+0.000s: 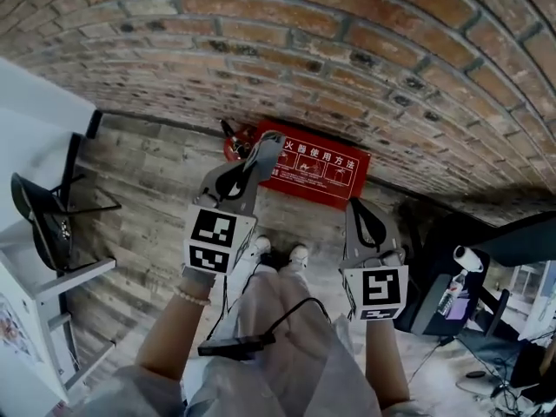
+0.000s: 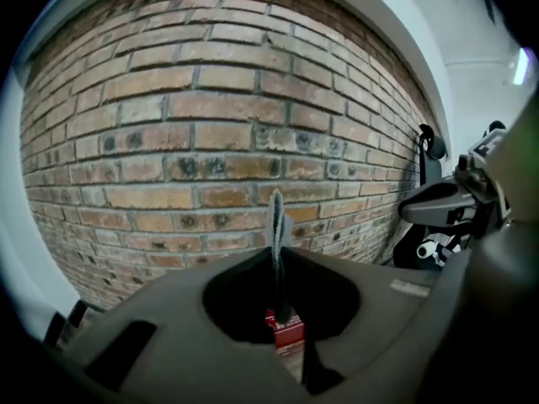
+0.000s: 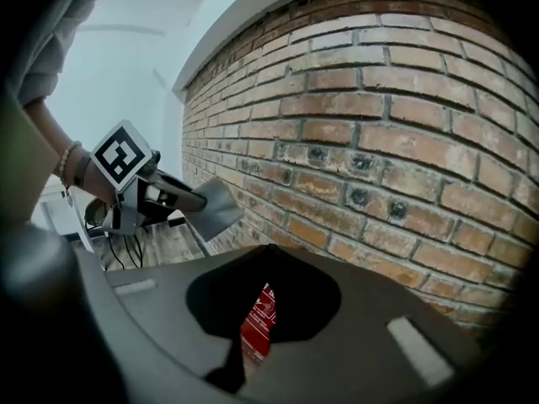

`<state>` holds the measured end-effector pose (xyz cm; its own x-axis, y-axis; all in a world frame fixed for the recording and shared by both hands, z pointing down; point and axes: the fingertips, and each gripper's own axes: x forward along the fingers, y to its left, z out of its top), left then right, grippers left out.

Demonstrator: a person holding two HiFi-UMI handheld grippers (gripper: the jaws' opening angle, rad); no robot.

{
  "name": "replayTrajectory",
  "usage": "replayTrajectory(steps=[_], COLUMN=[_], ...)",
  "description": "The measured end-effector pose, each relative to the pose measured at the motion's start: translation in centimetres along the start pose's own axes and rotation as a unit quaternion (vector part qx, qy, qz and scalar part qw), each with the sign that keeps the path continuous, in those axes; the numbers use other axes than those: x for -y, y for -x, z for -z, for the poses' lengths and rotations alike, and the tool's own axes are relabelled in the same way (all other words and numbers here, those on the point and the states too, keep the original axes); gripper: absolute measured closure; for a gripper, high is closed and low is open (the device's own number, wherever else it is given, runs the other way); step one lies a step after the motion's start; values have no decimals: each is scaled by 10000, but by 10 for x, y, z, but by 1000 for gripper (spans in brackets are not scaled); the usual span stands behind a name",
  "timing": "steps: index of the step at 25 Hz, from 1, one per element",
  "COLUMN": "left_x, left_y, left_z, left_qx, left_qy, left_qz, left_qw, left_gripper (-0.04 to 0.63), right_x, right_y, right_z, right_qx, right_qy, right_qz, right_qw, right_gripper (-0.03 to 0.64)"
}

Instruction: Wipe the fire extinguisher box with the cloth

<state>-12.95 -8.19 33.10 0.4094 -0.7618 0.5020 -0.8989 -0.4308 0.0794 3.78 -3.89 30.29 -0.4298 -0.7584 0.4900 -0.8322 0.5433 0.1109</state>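
Pinching cloth (image 2: 275, 225) in left gripper (image 1: 266, 146); holding right gripper (image 1: 358, 208) shut, empty, at its 4 o'clock; hovering over fire extinguisher box (image 1: 314, 168) at brick wall's (image 1: 347, 42) foot, with plank floor (image 1: 156, 198) at 9 o'clock.

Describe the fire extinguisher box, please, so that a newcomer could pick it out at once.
Start at the brick wall and follow it down to the wooden floor. The fire extinguisher box sits against the wall's foot, just beyond the left gripper. It is the only flat red panel printed with white characters.
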Motion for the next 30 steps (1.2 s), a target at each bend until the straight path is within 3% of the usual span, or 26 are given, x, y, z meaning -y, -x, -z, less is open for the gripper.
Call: replayTrajectory(steps=[4, 11, 20, 25, 30], left_x=[16, 43, 53, 59, 72], left_y=[20, 68, 115, 127, 134], left_z=[-48, -98, -136, -153, -166], left_qx=[403, 754, 1082, 1243, 1470], left_qy=[-235, -610, -956, -1312, -1375], left_qz=[199, 295, 194, 38, 57], left_qw=[9987, 9948, 9893, 9835, 9795], left_gripper=[586, 586, 586, 586, 586], right_x=[9, 17, 21, 22, 23], right_y=[18, 55, 91, 102, 108], right_z=[-30, -73, -126, -139, -140], right_qx=[277, 608, 1085, 1212, 1148], right_qy=[27, 154, 356, 510, 593], right_qz=[124, 171, 274, 270, 297], right_qw=[9995, 9979, 9931, 9909, 9912], right_gripper=[609, 609, 607, 607, 607])
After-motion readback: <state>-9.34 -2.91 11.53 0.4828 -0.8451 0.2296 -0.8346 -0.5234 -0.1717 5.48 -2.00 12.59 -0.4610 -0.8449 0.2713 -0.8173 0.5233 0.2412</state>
